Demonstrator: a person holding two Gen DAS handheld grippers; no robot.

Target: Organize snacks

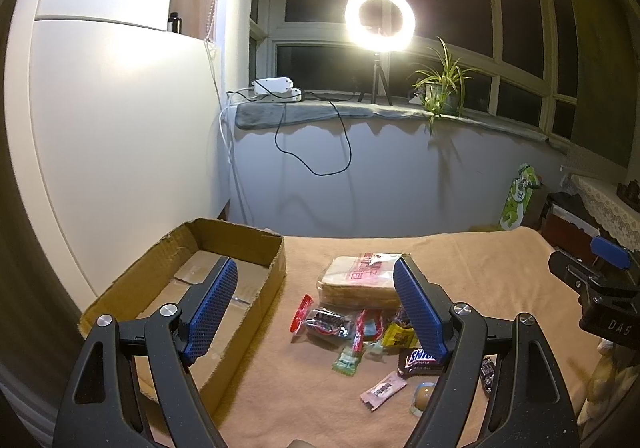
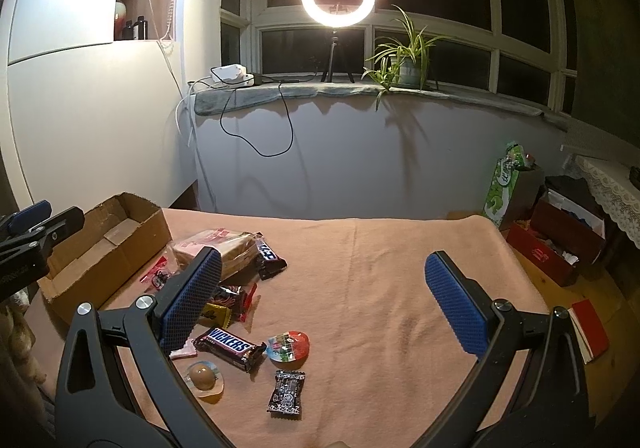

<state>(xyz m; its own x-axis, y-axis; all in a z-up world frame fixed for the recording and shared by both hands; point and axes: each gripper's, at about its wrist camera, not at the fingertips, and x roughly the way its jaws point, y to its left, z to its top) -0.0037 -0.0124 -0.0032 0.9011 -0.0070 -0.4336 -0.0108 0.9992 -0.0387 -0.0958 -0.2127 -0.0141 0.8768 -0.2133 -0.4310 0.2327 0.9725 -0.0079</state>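
Snacks lay all on the blanket, just beside the box, which held nothing visible. Left gripper and right gripper hovered spread wide, grasping nothing. Sorting seemed not yet begun; every snack was left.

"SNICKERS" is read in part on the dark bar wrapper, lower left; "DAS" on black mount, right edge.

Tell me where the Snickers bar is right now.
The Snickers bar lies on the peach blanket, low and left in the right wrist view, between the packaged egg and the round jelly cup.
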